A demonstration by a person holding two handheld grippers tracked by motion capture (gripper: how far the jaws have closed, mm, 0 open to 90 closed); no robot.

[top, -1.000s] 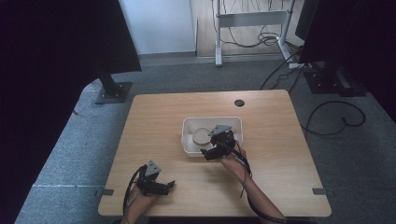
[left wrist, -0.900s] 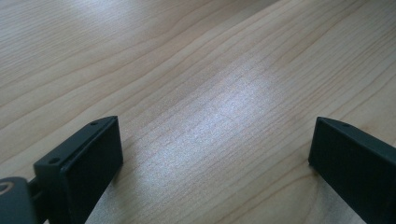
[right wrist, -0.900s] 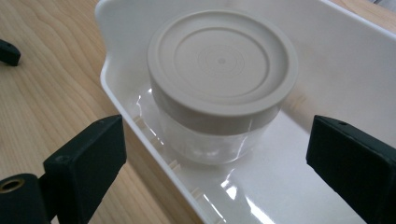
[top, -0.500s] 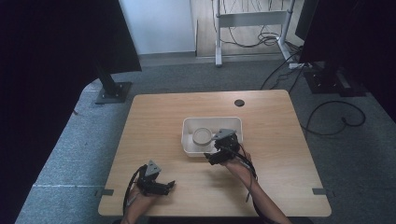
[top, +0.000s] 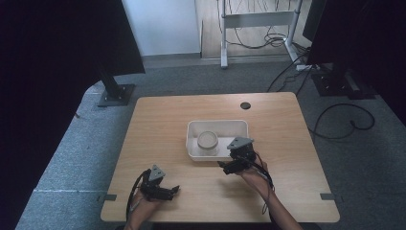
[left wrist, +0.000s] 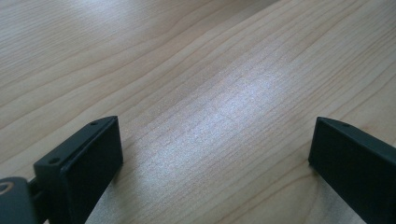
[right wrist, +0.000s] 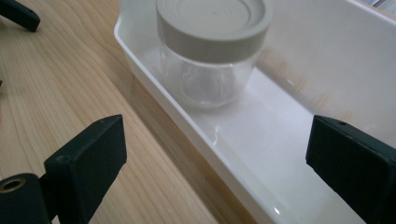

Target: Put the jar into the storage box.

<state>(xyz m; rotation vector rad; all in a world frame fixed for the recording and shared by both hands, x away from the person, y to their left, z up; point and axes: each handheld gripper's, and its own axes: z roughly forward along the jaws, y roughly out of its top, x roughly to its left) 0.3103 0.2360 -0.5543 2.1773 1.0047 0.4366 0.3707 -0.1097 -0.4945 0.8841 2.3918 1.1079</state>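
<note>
- High view: a grey carpeted room with cables on the floor and dark screens at the sides is surrounding a pale wooden worktop (top: 158, 124). A white tray (top: 192, 129) is sitting near the middle, and a jar (top: 208, 140) with a beige lid is standing upright in its left part. The right gripper (top: 227, 165) is hovering at the tray's near edge, probably to reach the jar. The left gripper (top: 170, 190) is lying near the front edge, well apart from the tray, seemingly waiting.
- Left gripper view: the jaws are standing wide apart with nothing between them over bare wood grain, which the high view is too far off to show.
- Right gripper view: the jaws are spread wide and holding nothing, straddling the tray's near wall (right wrist: 154, 88). The jar's glass body (right wrist: 208, 77) is looking clear and apparently empty, a detail hidden from above, where just the lid is facing the camera.
</note>
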